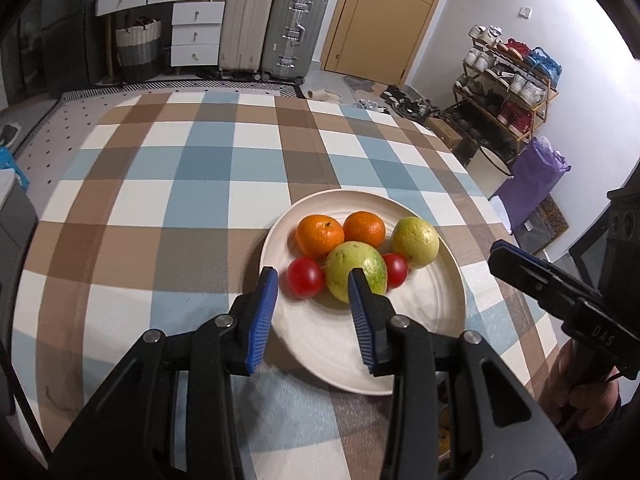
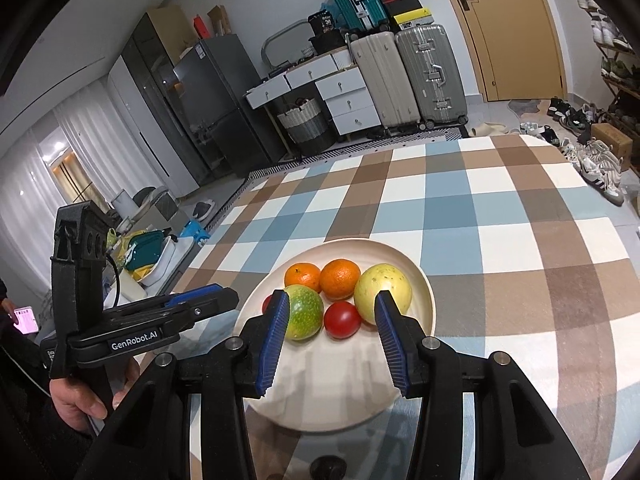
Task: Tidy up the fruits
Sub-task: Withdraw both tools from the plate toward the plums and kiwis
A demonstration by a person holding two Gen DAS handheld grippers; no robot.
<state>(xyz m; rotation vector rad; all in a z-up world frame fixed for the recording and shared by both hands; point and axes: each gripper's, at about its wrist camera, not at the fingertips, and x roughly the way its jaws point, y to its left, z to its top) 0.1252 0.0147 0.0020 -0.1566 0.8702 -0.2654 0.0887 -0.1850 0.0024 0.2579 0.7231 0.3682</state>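
Observation:
A cream plate (image 1: 328, 344) sits on the checked tablecloth and holds two oranges (image 1: 319, 235), two yellow-green guavas (image 1: 355, 271) and two red tomatoes (image 1: 305, 278). My left gripper (image 1: 312, 276) hovers over the plate's near side. It is open and its jaws frame the left tomato without touching it. In the right wrist view the same plate (image 2: 320, 392) shows the oranges (image 2: 340, 279), guavas (image 2: 382, 292) and a tomato (image 2: 342, 320). My right gripper (image 2: 332, 296) is open above them and holds nothing. The second tomato (image 2: 267, 303) is half hidden behind a finger.
The checked tablecloth (image 1: 200, 200) stretches far and left of the plate. Each gripper appears in the other's view: the right one (image 1: 520, 264) at the plate's right, the left one (image 2: 200, 300) at its left. Suitcases (image 1: 272, 28), drawers and a shoe rack (image 1: 508, 80) stand beyond the table.

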